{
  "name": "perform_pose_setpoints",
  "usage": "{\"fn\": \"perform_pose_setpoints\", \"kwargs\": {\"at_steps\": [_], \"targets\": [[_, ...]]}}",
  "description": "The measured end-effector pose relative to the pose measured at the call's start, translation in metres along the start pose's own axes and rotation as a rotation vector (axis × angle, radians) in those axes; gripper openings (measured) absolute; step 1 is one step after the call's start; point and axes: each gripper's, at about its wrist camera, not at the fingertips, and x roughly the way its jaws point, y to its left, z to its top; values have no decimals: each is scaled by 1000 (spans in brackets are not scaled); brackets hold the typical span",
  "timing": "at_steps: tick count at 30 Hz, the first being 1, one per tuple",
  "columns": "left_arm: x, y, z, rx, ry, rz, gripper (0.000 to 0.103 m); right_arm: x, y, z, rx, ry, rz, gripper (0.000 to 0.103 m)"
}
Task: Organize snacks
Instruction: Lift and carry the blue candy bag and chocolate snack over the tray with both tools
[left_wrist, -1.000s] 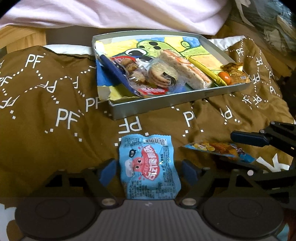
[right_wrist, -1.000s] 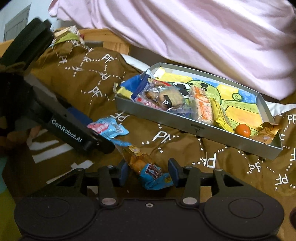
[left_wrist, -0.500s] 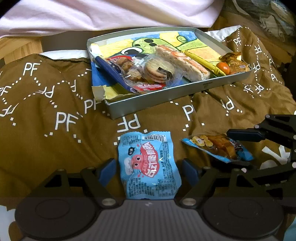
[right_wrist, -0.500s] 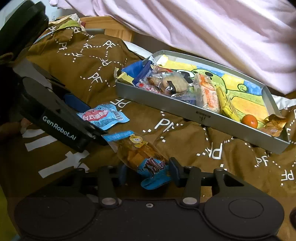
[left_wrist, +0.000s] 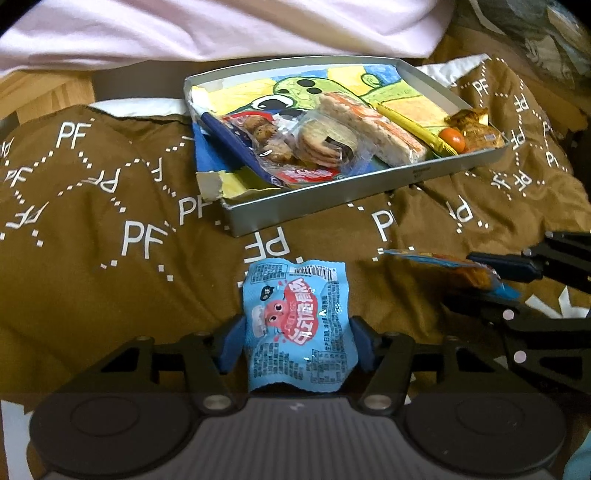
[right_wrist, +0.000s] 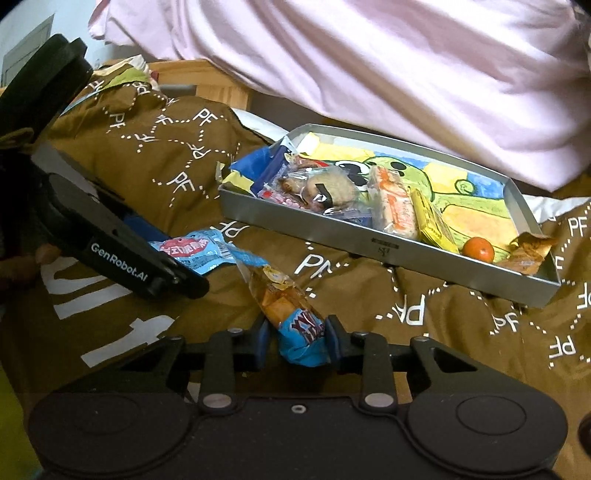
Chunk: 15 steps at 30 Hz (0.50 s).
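From your left wrist camera, your left hand-held gripper (left_wrist: 297, 341) sits low over the brown blanket (left_wrist: 92, 229), pointing toward the metal tray (left_wrist: 332, 201). Its two blue pads press against both sides of a light blue snack packet (left_wrist: 297, 325) printed with a red cartoon creature, so it is clamped on that packet. The packet stands up between the fingers, its top edge toward the tray. Off to the right, your right hand-held gripper (left_wrist: 491, 282) comes in sideways, its dark fingers above and below an orange-and-blue snack bag (left_wrist: 454, 267). The tray lies tilted on the blanket beyond, lined with a bright green cartoon drawing and holding wrapped cookies (left_wrist: 325, 142), a long orange-and-white bar (left_wrist: 373, 131), a yellow stick (left_wrist: 413, 129) and a small orange fruit (left_wrist: 452, 138).

Through your right wrist camera, your right hand-held gripper (right_wrist: 295, 339) is level and close to the blanket (right_wrist: 369, 288), closed on the blue end of the snack bag (right_wrist: 291, 314); the bag slants up and left from the pads. Your left tool crosses the left side, marked GenRobot.AI, with the blue packet (right_wrist: 195, 251) showing at its tip. The tray (right_wrist: 388, 243) rests ahead and to the right, well apart from both packets, with pink bedding (right_wrist: 369, 74) behind it.
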Motion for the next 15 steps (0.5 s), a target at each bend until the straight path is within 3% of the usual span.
{"fn": "perform_pose_setpoints", "kwargs": {"at_steps": [5,10,15], "targets": [[-2,5,2,-53,-2,-13,62,-3,-2,-1,12,-16,-2,32],[-9,12,2,-137,-3,-72,62,-6,-4,-2,48,-17,20,32],[-17,5,-2,-133,-3,-103,62,-13,-1,-4,75,-30,28,32]]}}
